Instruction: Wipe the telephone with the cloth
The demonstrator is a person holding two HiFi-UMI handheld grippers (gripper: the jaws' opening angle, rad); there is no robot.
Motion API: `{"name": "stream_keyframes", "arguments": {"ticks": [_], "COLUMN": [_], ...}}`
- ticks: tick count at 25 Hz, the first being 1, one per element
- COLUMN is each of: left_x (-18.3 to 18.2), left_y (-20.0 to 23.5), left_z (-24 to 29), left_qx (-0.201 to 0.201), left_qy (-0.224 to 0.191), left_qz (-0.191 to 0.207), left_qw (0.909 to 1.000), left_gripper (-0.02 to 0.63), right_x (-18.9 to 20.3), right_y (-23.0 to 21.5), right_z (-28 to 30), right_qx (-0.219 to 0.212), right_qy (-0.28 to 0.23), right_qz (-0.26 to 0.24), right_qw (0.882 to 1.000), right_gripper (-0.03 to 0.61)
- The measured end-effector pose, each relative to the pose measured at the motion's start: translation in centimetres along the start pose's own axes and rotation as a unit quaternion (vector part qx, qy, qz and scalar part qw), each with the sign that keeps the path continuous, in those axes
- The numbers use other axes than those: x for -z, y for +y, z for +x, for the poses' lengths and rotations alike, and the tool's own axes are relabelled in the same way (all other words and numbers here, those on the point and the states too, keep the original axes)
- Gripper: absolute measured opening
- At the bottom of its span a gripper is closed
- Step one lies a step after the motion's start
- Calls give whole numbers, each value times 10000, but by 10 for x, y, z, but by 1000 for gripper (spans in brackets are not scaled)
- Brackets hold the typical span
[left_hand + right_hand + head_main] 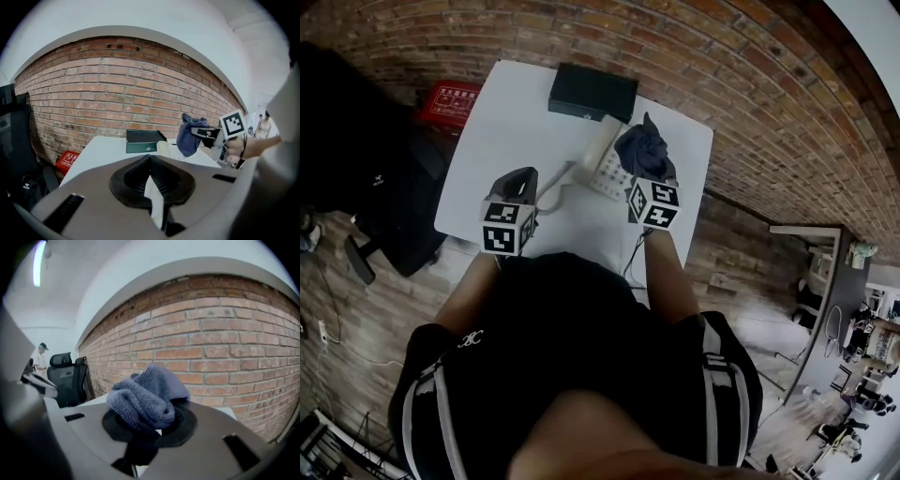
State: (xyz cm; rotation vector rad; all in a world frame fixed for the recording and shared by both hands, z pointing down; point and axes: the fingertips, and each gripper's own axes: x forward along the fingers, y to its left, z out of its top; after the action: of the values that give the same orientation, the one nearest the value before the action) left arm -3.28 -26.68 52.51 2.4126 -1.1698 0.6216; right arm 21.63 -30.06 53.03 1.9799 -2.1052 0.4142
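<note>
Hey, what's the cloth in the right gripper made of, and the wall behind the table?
The cloth looks like a soft knitted or terry fabric, blue-grey and matte: its looped, ribbed weave shows, and it bunches in thick folds. The wall is bare red-brown brick with pale mortar lines, and it looks rough and unpainted.

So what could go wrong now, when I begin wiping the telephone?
The right gripper pinches the cloth as a bunched wad; it might slip out under pressure. The left gripper is off the telephone, so the telephone may slide toward the black box.
</note>
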Motion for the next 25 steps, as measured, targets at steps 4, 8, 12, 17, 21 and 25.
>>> {"name": "stream_keyframes", "arguments": {"ticks": [4, 8, 12, 17, 21, 25], "left_x": [-20, -42, -51, -54, -56, -56], "left_y": [-10, -13, -13, -11, -10, -6], "left_z": [-2, -8, -11, -14, -17, -20], "left_qx": [211, 322, 318, 314, 313, 271], "left_qy": [-236, -484, -604, -593, -611, -614], "left_qz": [70, 216, 414, 492, 543, 541], "left_qw": [9995, 9981, 9968, 9965, 9962, 9963], "left_gripper": [-6, -6, -6, -6, -6, -6], "right_x": [-60, -87, -77, -60, -64, -62], "right_y": [17, 38, 48, 50, 52, 50], "right_z": [-42, -79, -97, -105, -108, -107], "right_qx": [27, 96, -41, -113, -72, -6], "right_qy": [-838, -1339, -1429, -1203, -1285, -1297], "right_qz": [-46, -289, -226, -171, -84, 25], "right_qw": [9965, 9905, 9895, 9925, 9916, 9916], "right_gripper": [60, 58, 58, 57, 57, 58]}}
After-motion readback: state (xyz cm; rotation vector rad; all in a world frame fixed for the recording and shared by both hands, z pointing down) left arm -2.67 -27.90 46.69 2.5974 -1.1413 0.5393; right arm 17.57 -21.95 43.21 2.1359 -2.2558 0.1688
